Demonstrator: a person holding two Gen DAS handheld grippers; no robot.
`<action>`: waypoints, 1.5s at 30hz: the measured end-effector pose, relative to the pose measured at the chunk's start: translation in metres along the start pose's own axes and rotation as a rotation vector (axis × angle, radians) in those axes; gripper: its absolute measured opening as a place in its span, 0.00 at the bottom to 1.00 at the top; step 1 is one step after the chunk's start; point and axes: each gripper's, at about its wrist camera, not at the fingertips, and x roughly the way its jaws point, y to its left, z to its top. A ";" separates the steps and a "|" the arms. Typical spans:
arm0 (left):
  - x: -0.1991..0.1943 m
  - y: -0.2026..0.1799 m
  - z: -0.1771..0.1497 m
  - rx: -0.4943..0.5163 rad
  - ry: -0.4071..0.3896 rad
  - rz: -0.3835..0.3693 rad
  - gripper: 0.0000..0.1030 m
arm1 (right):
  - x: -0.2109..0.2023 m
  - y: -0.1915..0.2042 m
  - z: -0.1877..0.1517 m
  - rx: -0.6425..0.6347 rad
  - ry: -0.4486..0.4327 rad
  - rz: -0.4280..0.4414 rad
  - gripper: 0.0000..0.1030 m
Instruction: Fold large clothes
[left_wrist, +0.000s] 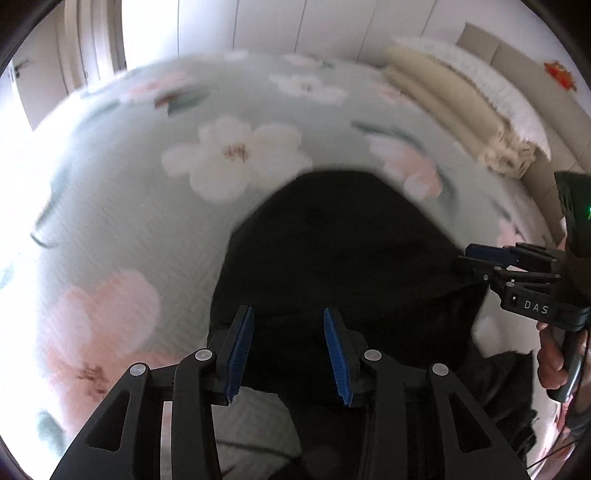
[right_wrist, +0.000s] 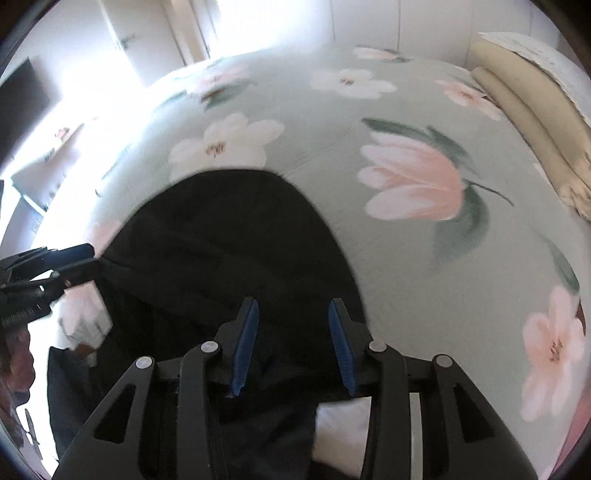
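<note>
A large black garment (left_wrist: 343, 251) lies spread on the floral bed cover (left_wrist: 147, 206), its far end rounded. It also shows in the right wrist view (right_wrist: 229, 240). My left gripper (left_wrist: 289, 354) is open, its blue pads wide apart just above the garment's near part. My right gripper (right_wrist: 293, 343) is open too, over the garment's right side. Each gripper shows in the other's view: the right one (left_wrist: 471, 258) at the garment's right edge, the left one (right_wrist: 86, 260) at its left edge.
Folded beige blankets (left_wrist: 461, 110) and a white pillow (left_wrist: 495, 85) lie at the bed's far right. White wardrobe doors (left_wrist: 295, 26) stand behind the bed. A bright window or door (right_wrist: 258, 22) glares at the back left.
</note>
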 end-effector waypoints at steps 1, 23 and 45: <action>0.016 0.013 -0.004 -0.052 0.045 -0.030 0.39 | 0.010 0.002 0.000 -0.005 0.025 0.000 0.41; -0.022 0.085 0.035 -0.166 -0.023 -0.163 0.52 | 0.007 -0.077 -0.008 0.070 0.114 0.107 0.49; -0.032 0.015 0.019 -0.025 -0.086 -0.203 0.10 | -0.028 -0.047 -0.019 0.028 0.044 0.170 0.14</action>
